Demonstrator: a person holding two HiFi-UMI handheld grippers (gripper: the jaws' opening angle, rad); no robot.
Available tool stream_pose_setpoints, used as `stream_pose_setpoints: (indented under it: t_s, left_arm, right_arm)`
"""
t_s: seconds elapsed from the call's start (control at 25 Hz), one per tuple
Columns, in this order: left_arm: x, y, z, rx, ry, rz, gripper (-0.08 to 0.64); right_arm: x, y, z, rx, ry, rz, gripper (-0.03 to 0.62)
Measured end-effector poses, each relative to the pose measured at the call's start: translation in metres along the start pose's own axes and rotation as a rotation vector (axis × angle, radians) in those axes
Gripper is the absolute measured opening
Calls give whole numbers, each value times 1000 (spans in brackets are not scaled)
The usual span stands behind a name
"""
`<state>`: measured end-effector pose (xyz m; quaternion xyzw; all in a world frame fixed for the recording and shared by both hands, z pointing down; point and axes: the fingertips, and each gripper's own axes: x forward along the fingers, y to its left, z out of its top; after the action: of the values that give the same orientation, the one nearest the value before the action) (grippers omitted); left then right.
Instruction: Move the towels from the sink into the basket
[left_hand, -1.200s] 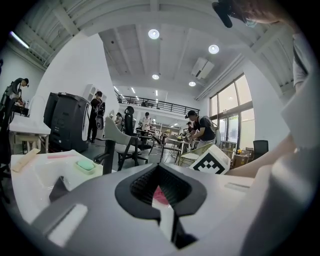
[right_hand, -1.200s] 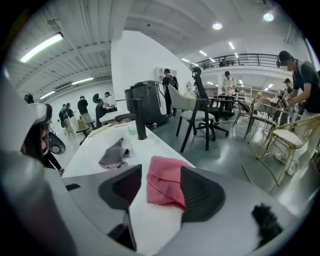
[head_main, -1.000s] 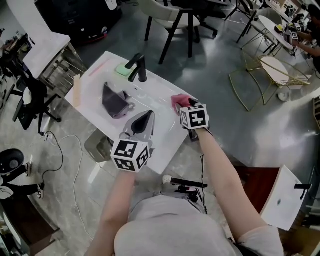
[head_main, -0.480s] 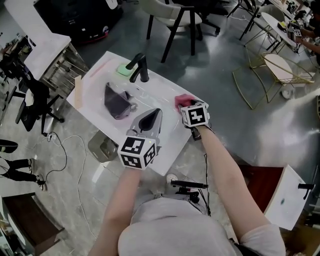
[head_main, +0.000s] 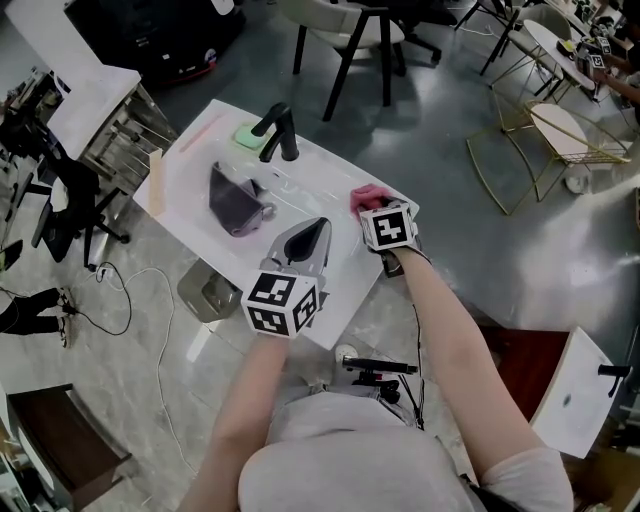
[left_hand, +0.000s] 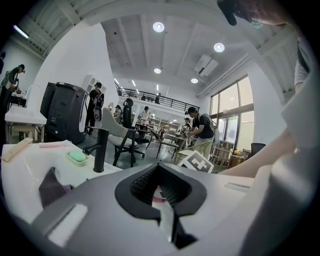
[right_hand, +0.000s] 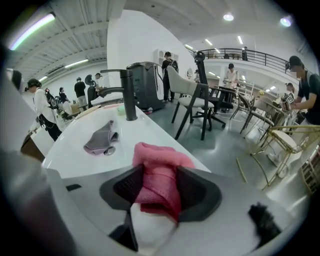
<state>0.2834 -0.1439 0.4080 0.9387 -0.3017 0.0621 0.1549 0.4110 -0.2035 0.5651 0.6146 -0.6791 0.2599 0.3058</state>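
Head view, sink (head_main: 305, 190): white basin top with a black faucet (head_main: 278, 135) at its far edge and a green pad (head_main: 247, 135) beside the faucet.
Head view, grey towel (head_main: 235, 205): crumpled in the basin, left of centre.
Head view, pink towel (head_main: 365, 196): at the basin's right edge, at the tip of the right gripper (head_main: 372, 206).
Head view, left gripper (head_main: 322, 223): over the near part of the basin, well apart from both towels.
Left gripper view, left gripper (left_hand: 158, 166): jaws drawn together at the tips, nothing between them; only a sliver of pink shows through the hollow.
Left gripper view, surroundings: grey towel (left_hand: 52, 185) low at left, faucet (left_hand: 101, 150) and green pad (left_hand: 77, 156) behind it.
Right gripper view, right gripper (right_hand: 160, 187): jaws clamped on the pink towel (right_hand: 157, 170), which bulges up above the pads.
Right gripper view, beyond: grey towel (right_hand: 101, 140) lies in the sink (right_hand: 75, 130), with the faucet (right_hand: 129, 97) behind it.
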Motion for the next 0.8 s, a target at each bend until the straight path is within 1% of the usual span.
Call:
stream_pose_setpoints:
  t_s: [0.04,0.08,0.12,0.16,0.24,0.6,0.8]
  left_arm:
    - [-1,0,0,-3,0,1,3]
    - [-2,0,0,-5,0,2,3]
    - [-3,0,0,-6,-1,3,3]
    - [-4,1,1,-6,-1,4,3]
    - [-6,1,2,-6,-4,6,3]
    - [-19,8,12,-2,-25,20,3]
    - [-27,9,19,9,-38,17,3]
  right_arm:
    - [-1,-1,0,3,5,-8,230]
    - [-2,-3,0,7,5,-17,207]
    - [-3,-4,1,16,2,-23,150]
    - [-4,-5,1,29,-1,-25,124]
    - [-6,-6,2,46,-3,-28,103]
    - [-12,-2,-2,19,18,-14,98]
    - [-21,1,-4,32,23,-15,98]
